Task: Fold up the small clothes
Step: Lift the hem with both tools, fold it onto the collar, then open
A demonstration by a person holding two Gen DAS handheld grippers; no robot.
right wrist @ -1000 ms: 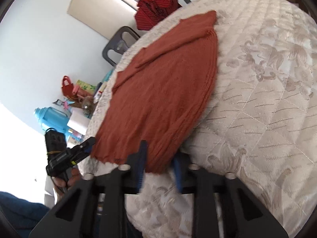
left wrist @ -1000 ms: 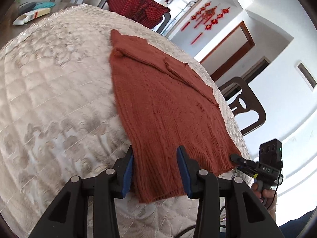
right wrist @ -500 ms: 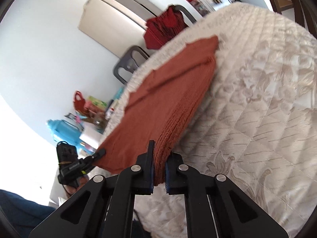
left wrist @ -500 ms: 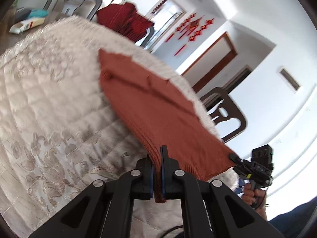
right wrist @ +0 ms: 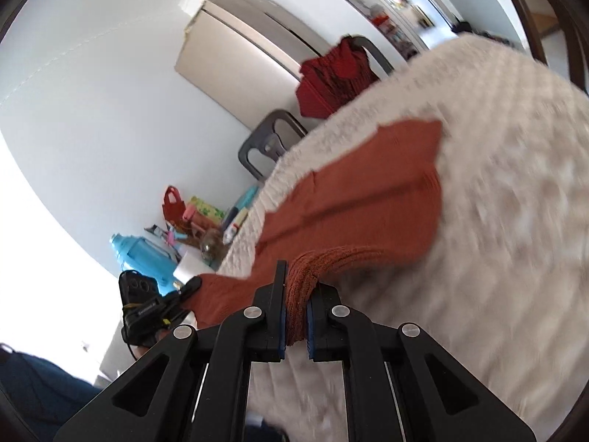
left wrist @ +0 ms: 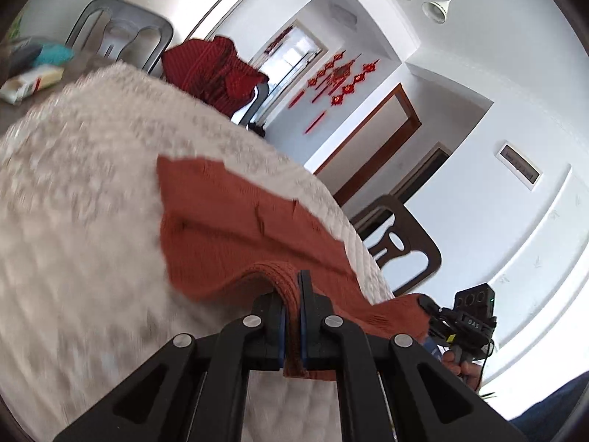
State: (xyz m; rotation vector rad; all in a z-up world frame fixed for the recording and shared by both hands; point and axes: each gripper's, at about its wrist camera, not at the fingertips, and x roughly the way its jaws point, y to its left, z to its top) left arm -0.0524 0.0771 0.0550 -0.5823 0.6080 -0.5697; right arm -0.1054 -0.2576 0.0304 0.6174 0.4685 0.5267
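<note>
A rust-orange knitted sweater [left wrist: 235, 221] [right wrist: 368, 199] lies on a table under a cream quilted cover [left wrist: 81, 221] [right wrist: 515, 184]. Its near hem is lifted off the cover. My left gripper [left wrist: 291, 316] is shut on one hem corner, knit bunched between the blue pads. My right gripper [right wrist: 295, 313] is shut on the other hem corner in the same way. Each view shows the other gripper at the far end of the hem: the right gripper [left wrist: 434, 316] low at the right, the left gripper [right wrist: 184, 291] low at the left. The sweater's far part rests flat.
A dark red garment [left wrist: 213, 70] [right wrist: 335, 77] hangs over a chair at the table's far side. Grey chairs [left wrist: 121, 37] [right wrist: 268, 143] and a brown chair [left wrist: 401, 243] stand around the table. A blue jug [right wrist: 143, 254] and small clutter [right wrist: 198, 217] stand on a side surface.
Both grippers went from open around the hem to shut on it, then rose, lifting the near hem off the cover; the views tilted upward.
</note>
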